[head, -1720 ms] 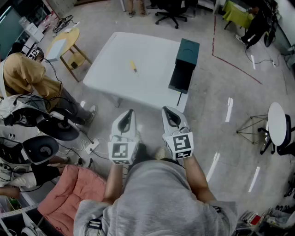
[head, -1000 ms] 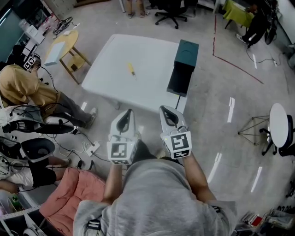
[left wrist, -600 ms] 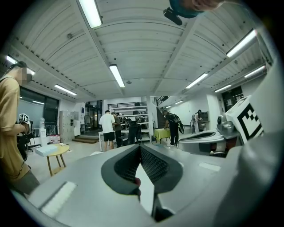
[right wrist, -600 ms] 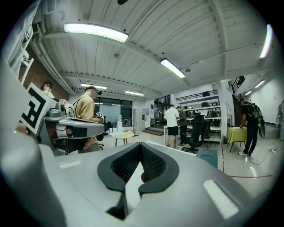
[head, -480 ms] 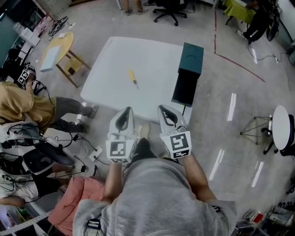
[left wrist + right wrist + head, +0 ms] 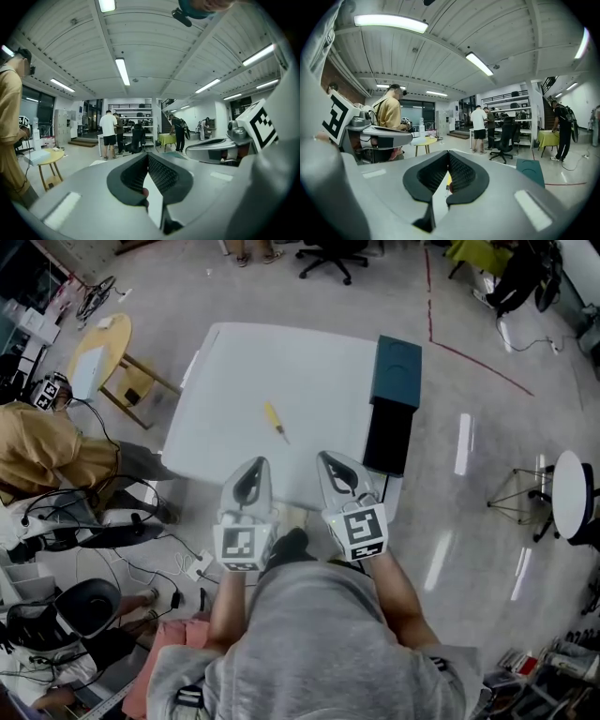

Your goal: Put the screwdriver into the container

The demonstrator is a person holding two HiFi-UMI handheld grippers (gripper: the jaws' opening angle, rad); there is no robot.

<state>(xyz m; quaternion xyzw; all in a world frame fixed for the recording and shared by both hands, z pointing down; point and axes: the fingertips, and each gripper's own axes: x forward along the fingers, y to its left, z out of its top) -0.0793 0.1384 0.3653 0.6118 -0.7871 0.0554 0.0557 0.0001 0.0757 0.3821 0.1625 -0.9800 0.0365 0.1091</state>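
Observation:
A yellow-handled screwdriver (image 6: 276, 421) lies on the white table (image 6: 309, 371), left of the middle. A dark teal container (image 6: 397, 369) stands at the table's right edge, with a black open part (image 6: 387, 435) in front of it. Both grippers are held side by side short of the table's near edge, empty. My left gripper (image 6: 260, 464) has its jaws together, as does my right gripper (image 6: 322, 457). In the right gripper view the screwdriver (image 6: 448, 179) shows below the closed jaw tips, and the container (image 6: 529, 171) sits to the right. The left gripper (image 6: 146, 154) points over the table.
A person in a tan top (image 6: 42, 442) sits at the left among cables and stools. A round wooden side table (image 6: 94, 351) stands at the far left. A small round white table (image 6: 572, 491) and a red floor line (image 6: 473, 357) are on the right. People stand by far shelves.
The person has walked towards the table: it now lies closer, right in front of both grippers. Both grippers moved forward together and stayed shut.

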